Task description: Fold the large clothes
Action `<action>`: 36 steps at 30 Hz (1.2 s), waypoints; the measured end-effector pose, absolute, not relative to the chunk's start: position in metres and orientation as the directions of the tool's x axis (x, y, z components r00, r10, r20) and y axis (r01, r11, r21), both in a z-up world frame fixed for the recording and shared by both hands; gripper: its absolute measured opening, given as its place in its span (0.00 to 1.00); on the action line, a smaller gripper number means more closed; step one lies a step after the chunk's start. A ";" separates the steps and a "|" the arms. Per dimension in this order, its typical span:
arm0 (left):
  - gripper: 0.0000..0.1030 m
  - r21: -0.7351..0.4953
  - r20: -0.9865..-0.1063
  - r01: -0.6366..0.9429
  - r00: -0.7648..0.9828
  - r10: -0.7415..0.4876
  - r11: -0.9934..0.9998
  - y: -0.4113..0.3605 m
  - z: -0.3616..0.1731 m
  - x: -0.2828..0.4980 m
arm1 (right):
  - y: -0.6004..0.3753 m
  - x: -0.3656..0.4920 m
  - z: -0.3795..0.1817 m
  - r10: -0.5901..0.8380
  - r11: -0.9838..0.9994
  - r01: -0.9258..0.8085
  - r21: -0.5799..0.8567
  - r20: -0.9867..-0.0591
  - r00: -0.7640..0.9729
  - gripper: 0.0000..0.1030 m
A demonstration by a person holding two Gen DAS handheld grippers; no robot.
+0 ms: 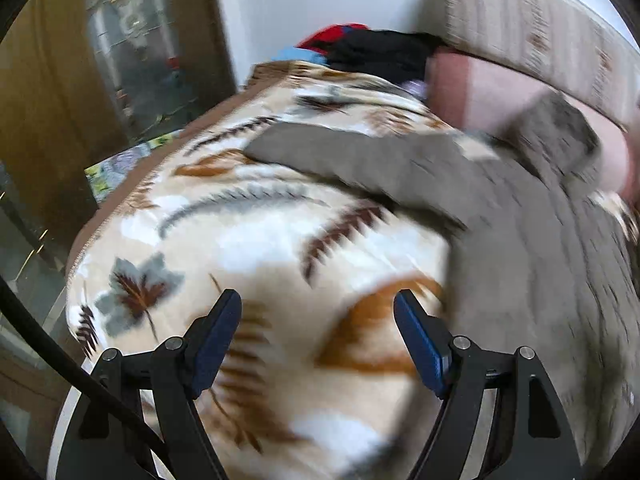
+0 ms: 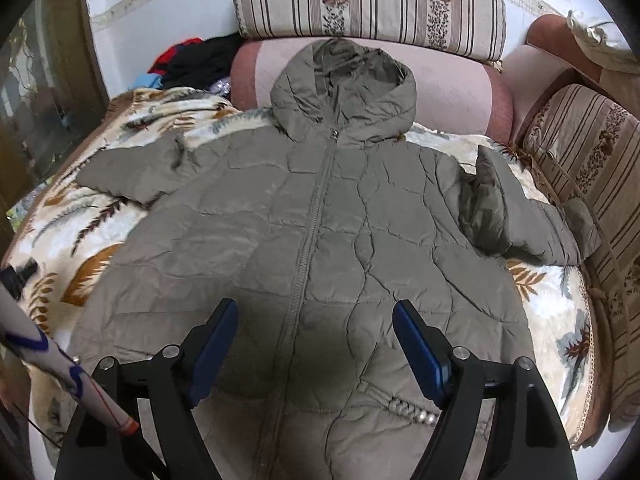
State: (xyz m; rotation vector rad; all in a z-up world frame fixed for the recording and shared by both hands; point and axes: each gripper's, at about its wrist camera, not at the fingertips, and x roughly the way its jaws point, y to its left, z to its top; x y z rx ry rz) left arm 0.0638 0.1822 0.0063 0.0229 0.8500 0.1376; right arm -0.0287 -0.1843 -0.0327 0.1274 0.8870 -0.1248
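The jacket (image 2: pixel 316 216) lies spread flat on the blanket (image 2: pixel 100 224) (zipped, hood toward the cushions). Both the left gripper (image 1: pixel 318 320) and right gripper (image 2: pixel 316 320) are released, holding nothing.

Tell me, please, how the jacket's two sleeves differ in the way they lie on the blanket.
In the right wrist view, the sleeve on the left lies flat and stretched outward from the jacket, smooth apart from creases at the shoulder. The sleeve on the right is bunched, with a fold standing up near the shoulder and its cuff bent toward the striped cushion. Both are the same quilted olive-grey fabric and rest on the leaf-print blanket.
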 end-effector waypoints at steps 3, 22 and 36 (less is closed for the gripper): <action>0.78 0.050 -0.748 -0.174 0.646 0.153 0.983 0.214 0.014 0.103 | -0.186 -0.014 -0.043 -0.064 0.986 0.160 0.045 -0.783 0.618 0.81; 0.78 -0.377 -0.828 -0.382 0.547 -0.122 0.844 0.347 -0.061 0.335 | -0.199 0.029 -0.106 -0.041 0.983 0.170 0.076 -0.803 0.595 0.81; 0.15 -0.228 -0.882 -0.347 0.470 -0.042 0.910 0.296 -0.079 0.384 | -0.196 0.037 -0.140 -0.034 0.986 0.150 0.070 -0.802 0.597 0.93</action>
